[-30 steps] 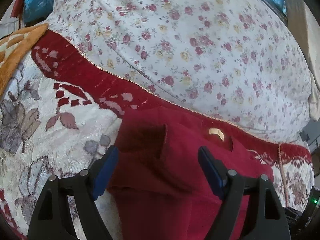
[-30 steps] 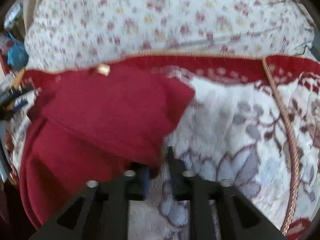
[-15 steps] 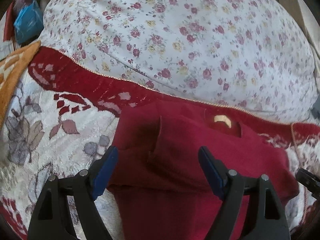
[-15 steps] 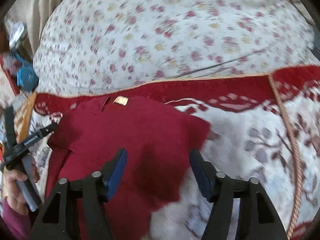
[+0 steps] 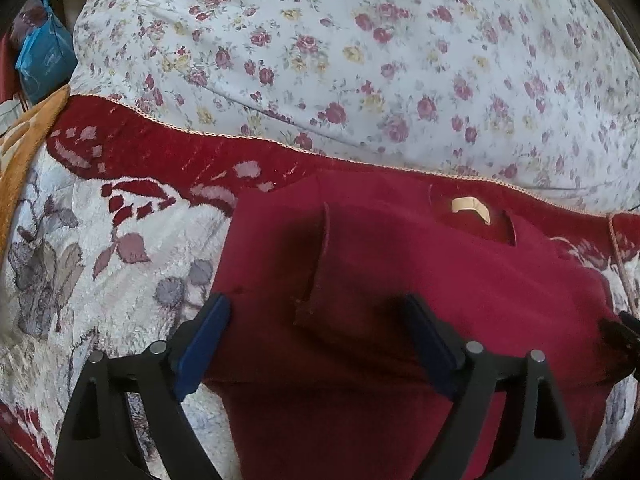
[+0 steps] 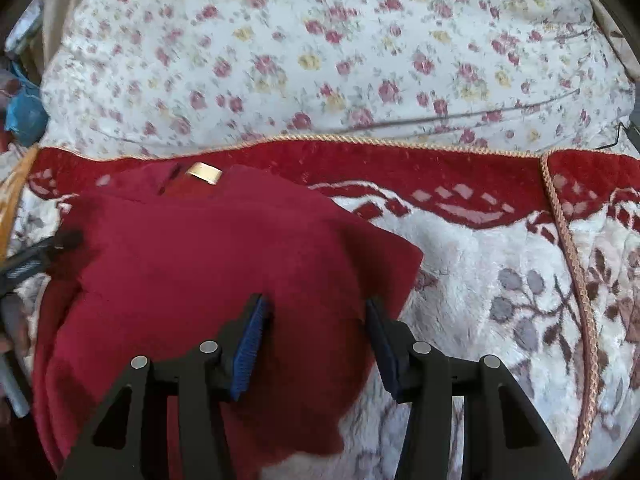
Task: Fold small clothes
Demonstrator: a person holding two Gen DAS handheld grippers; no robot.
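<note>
The dark red fleece garment (image 5: 400, 280) lies folded on a white floral plush blanket (image 6: 500, 280). The left hand-held gripper (image 5: 316, 344) has just spread wider above it, pinching nothing. The right hand-held gripper (image 6: 316, 340), just narrowing slightly, stands apart over its edge.

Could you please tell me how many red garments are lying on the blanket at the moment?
1. A single red garment lies partly folded on the plush patterned blanket, its neck label toward the floral pillow. More could be hidden beneath its folds.
</note>
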